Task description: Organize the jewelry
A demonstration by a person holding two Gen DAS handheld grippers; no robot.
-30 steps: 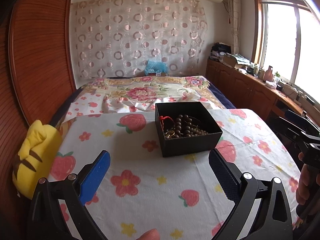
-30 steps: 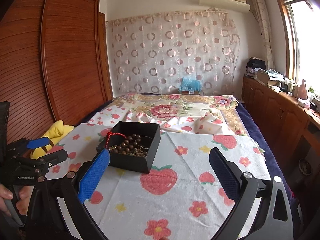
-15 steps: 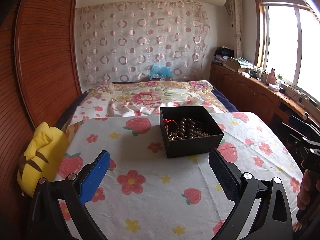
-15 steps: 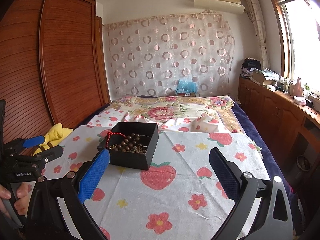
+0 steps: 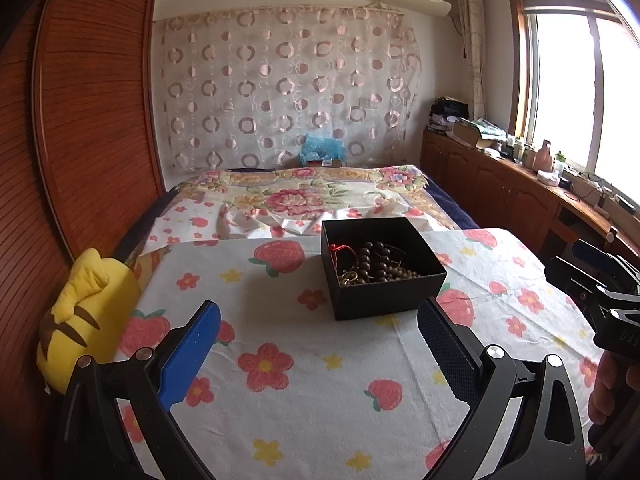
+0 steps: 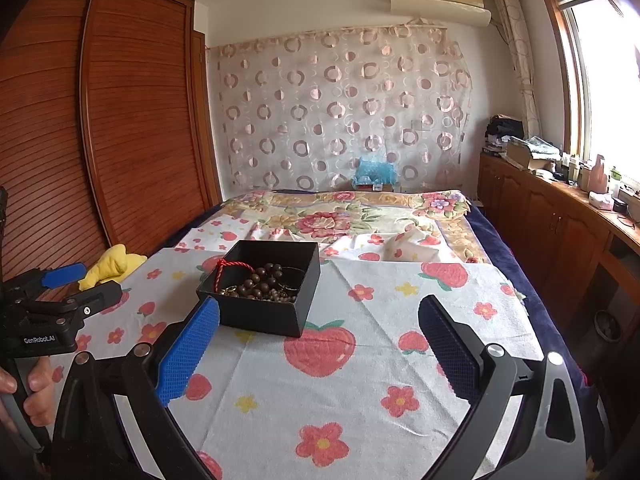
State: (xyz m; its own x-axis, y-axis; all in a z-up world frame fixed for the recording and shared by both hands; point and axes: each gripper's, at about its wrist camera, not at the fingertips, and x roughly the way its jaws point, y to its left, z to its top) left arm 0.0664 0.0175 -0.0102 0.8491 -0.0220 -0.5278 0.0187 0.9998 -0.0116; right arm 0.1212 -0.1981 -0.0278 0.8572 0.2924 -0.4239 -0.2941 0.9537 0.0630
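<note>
A black open box [image 5: 382,292] stands on the strawberry-print cloth [image 5: 320,380]. It holds dark wooden beads [image 5: 376,260], a red cord [image 5: 340,249] and a gold ring [image 5: 349,276]. The box also shows in the right wrist view [image 6: 260,316], with the beads [image 6: 260,282] and red cord [image 6: 232,267] inside. My left gripper [image 5: 318,344] is open and empty, just short of the box. My right gripper [image 6: 318,344] is open and empty, with the box ahead of its left finger. Each gripper shows at the edge of the other view, the left gripper [image 6: 60,286] and the right gripper [image 5: 592,276].
A yellow plush toy [image 5: 84,312] lies at the cloth's left edge beside the wooden wardrobe [image 5: 92,120]. A floral bedspread [image 5: 304,200] covers the bed beyond the box. Wooden cabinets [image 5: 500,188] with clutter run along the right wall under the window.
Both cameras have tilted up and drawn back slightly, so more wall and ceiling show. The box and jewelry have not moved. Both grippers have stayed open.
</note>
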